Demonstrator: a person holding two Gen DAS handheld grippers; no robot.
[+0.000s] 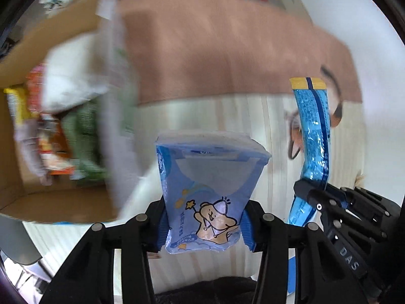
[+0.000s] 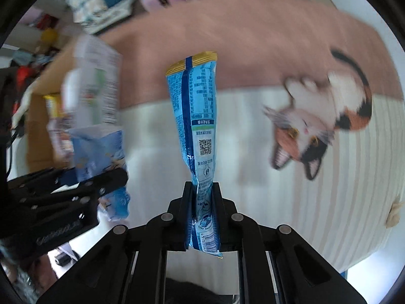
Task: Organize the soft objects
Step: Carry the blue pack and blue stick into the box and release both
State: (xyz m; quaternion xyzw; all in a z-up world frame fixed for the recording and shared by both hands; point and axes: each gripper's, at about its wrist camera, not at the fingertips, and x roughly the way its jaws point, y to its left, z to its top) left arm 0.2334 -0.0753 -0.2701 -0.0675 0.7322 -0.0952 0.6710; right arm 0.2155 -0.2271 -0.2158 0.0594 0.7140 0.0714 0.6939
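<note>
My left gripper (image 1: 205, 217) is shut on a light-blue tissue pack (image 1: 207, 185) with a cartoon hamster, held above the mat. It also shows at the left of the right wrist view (image 2: 101, 157). My right gripper (image 2: 203, 202) is shut on the lower end of a long blue snack packet (image 2: 195, 116) with a yellow top, held upright. That packet also shows at the right of the left wrist view (image 1: 314, 141), with the right gripper (image 1: 311, 192) below it.
A cardboard box (image 1: 30, 50) at the left holds several soft packs and bags, blurred. It shows in the right wrist view too (image 2: 38, 136). A cat-print mat (image 2: 316, 126) with pink and cream stripes lies underneath. Clutter lies at the far edge (image 2: 106, 2).
</note>
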